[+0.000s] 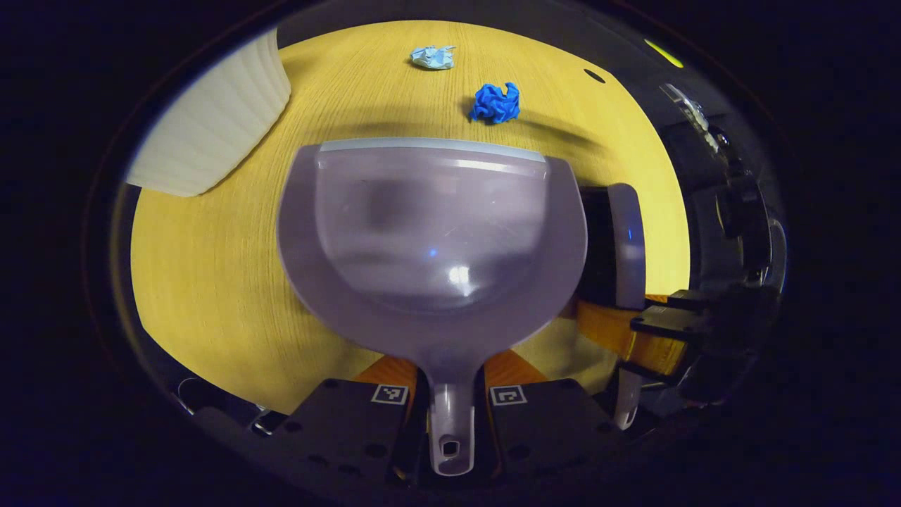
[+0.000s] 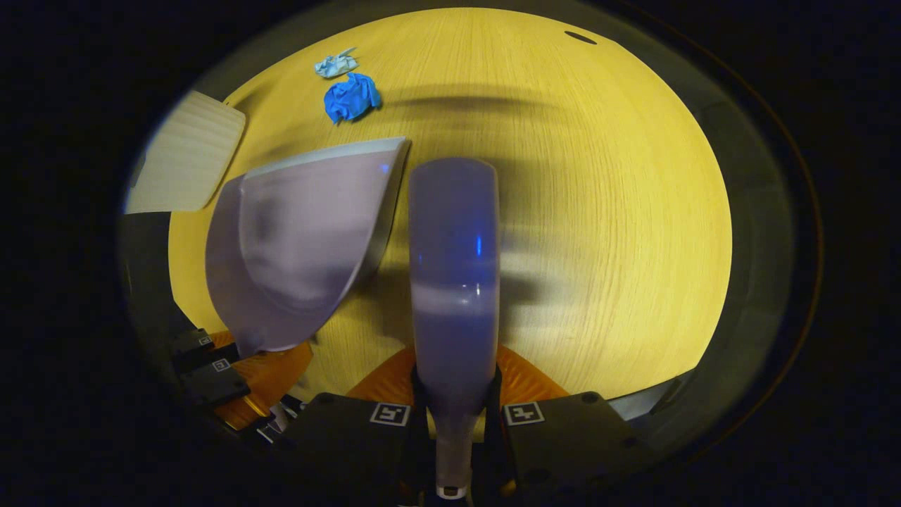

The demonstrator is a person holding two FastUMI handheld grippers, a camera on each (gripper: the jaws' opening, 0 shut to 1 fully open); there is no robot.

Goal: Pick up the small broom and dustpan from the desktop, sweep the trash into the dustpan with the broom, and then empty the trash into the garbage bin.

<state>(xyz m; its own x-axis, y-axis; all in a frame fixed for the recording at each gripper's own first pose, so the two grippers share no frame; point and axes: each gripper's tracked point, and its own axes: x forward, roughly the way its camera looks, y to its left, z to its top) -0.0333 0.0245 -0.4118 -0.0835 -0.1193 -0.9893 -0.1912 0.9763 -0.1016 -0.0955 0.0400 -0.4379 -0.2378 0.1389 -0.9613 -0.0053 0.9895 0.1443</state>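
My left gripper (image 1: 450, 405) is shut on the handle of a pale grey dustpan (image 1: 431, 232), held over the yellow wooden desktop (image 1: 211, 267) with its front lip pointing away from me. My right gripper (image 2: 454, 415) is shut on the handle of the small grey broom (image 2: 454, 260), which stands just right of the dustpan (image 2: 299, 239). The broom (image 1: 625, 239) and the right gripper (image 1: 676, 331) also show at the right in the left gripper view. Beyond the dustpan lie a crumpled dark blue paper ball (image 1: 495, 103) (image 2: 351, 97) and a pale blue scrap (image 1: 433, 57) (image 2: 336, 65).
A white ribbed garbage bin (image 1: 215, 120) (image 2: 186, 151) stands at the far left of the desk. A dark cable hole (image 1: 594, 75) (image 2: 580, 37) sits near the desk's far edge. The desk's near edge lies close below both grippers.
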